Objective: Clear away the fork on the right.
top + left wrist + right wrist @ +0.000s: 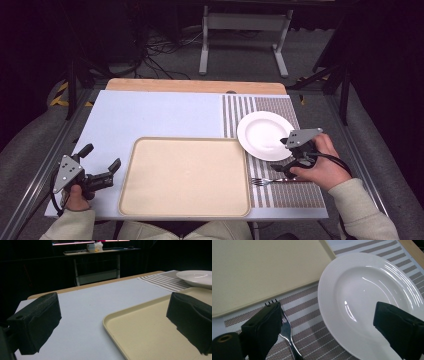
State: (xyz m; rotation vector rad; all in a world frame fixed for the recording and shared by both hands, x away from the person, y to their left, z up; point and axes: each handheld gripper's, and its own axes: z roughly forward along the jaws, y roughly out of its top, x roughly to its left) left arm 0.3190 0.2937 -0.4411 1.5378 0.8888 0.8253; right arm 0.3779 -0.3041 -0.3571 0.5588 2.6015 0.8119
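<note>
**A:** Where did the silver metal fork lie, and which gripper was nearer to it?

**B:** It lay flat on the brown-and-white striped placemat, near the table's front right corner, just past the right edge of the empty beige plastic tray. The right gripper hovered directly over it with its jaws spread wide and holding nothing. The left gripper, also open and empty, sat well apart at the table's front left edge.

**A:** How did the fork's long axis run?

**B:** Roughly along the table's front edge, tines toward the tray, handle toward the person's right hand. In the right gripper view the fork passed close beside one jaw, while the other jaw hung over the round white ceramic plate, just behind the fork.

**A:** So what did the coming grasp seem to call for?

**B:** Probably shifting the jaws off the plate so they straddled the slim handle crosswise.
</note>
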